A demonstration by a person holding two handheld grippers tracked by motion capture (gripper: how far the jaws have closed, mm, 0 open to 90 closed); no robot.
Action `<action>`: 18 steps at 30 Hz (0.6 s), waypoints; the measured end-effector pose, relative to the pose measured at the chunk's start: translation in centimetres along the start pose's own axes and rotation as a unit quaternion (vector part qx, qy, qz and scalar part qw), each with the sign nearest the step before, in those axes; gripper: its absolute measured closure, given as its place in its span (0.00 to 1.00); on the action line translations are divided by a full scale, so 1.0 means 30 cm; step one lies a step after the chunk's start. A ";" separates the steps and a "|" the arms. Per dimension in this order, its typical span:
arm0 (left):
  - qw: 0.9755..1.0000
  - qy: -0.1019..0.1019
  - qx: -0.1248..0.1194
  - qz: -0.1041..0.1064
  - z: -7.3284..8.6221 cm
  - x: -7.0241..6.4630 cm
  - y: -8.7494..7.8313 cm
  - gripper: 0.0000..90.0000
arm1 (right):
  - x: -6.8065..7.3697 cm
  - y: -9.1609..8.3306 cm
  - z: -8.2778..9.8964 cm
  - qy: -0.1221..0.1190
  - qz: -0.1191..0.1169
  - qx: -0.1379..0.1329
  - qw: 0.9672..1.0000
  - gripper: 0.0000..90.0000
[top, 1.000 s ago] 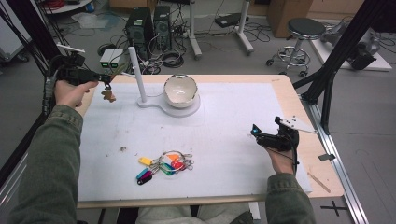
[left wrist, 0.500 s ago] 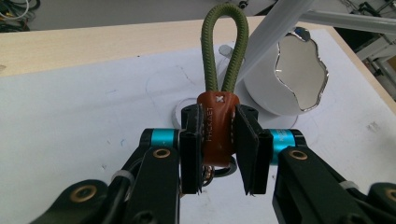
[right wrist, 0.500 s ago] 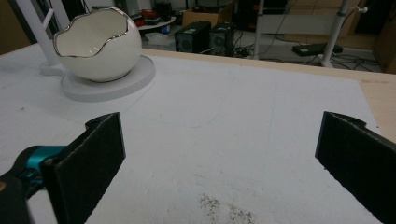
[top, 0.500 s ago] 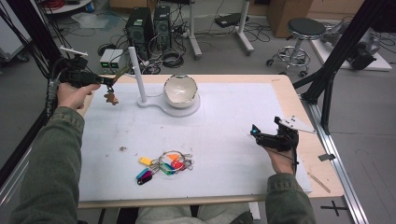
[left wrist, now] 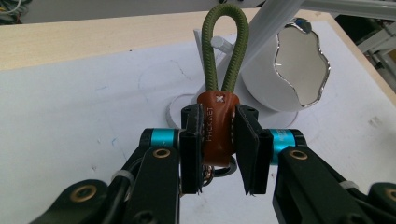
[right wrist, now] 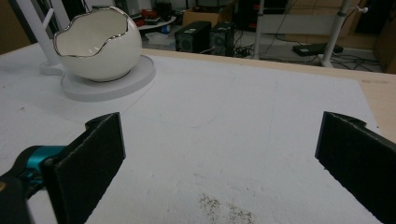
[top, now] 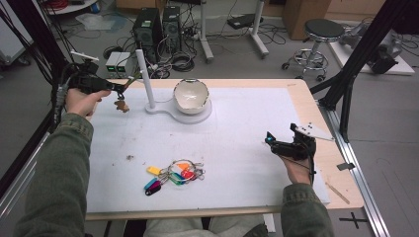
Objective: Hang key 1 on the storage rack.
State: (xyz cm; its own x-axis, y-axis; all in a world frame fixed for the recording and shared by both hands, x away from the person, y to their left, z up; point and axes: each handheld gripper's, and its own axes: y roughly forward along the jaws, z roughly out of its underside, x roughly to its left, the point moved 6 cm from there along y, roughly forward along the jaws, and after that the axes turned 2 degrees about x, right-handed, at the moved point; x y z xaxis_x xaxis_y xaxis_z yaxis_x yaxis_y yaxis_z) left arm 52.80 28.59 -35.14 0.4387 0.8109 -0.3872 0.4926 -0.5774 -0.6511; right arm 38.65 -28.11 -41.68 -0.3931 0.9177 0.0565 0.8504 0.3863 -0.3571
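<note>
The keychain [left wrist: 217, 126], a brown leather tab with an olive-green cord loop standing up from it, is pinched at the tab between the pads of the left gripper [left wrist: 218, 151] and held up at the table's far left corner, the loop close to the white post [top: 145, 81] of the stand. Beside that post, the egg-shaped white bowl [top: 190, 95] with its silver rim sits on the stand's round base [top: 200, 114]. Nearer the person, a bunch of coloured key tags [top: 174, 175] lies on the white mat [top: 237, 138], and over at the right edge the right gripper [right wrist: 219, 154] hangs low above the mat, jaws spread wide with nothing between them.
</note>
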 end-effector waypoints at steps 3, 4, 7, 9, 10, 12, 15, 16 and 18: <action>1.000 0.000 -0.001 0.004 0.000 -0.006 0.008 0.80 | 0.001 0.000 0.001 0.000 -0.001 0.001 1.000 0.01; 1.000 -0.001 -0.001 0.006 -0.001 -0.008 0.011 0.80 | 0.001 0.000 0.001 -0.001 -0.001 0.001 1.000 0.01; 1.000 -0.002 -0.003 0.008 -0.001 -0.013 0.020 0.80 | 0.001 0.000 0.001 0.000 -0.001 0.001 1.000 0.01; 1.000 -0.002 -0.002 0.006 0.000 -0.013 0.027 0.80 | 0.001 -0.001 0.000 0.000 -0.001 0.001 1.000 0.01; 1.000 -0.006 -0.003 0.006 0.002 -0.013 0.030 0.80 | 0.001 -0.001 0.000 0.000 -0.001 0.001 1.000 0.01; 1.000 -0.010 -0.002 0.002 0.006 -0.009 0.037 0.80 | 0.001 0.001 0.001 -0.002 0.000 0.001 1.000 0.01; 1.000 -0.014 -0.008 -0.005 0.012 -0.005 0.047 0.80 | 0.000 0.001 0.000 -0.003 -0.001 0.001 1.000 0.01; 1.000 -0.015 -0.006 -0.006 0.014 -0.005 0.052 0.80 | 0.000 0.001 0.000 -0.003 -0.001 0.000 1.000 0.01; 1.000 -0.011 -0.001 -0.010 0.017 -0.010 0.060 0.80 | -0.001 0.002 0.001 -0.003 0.000 0.001 1.000 0.01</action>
State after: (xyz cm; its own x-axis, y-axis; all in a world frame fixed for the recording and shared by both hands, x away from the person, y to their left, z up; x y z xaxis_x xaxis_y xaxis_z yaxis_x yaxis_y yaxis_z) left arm 53.16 27.35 -36.52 0.4122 0.8239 -0.3889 0.5021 -0.5616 -0.6577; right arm 38.71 -28.11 -41.73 -0.3953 0.9171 0.0513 0.8495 0.3863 -0.3592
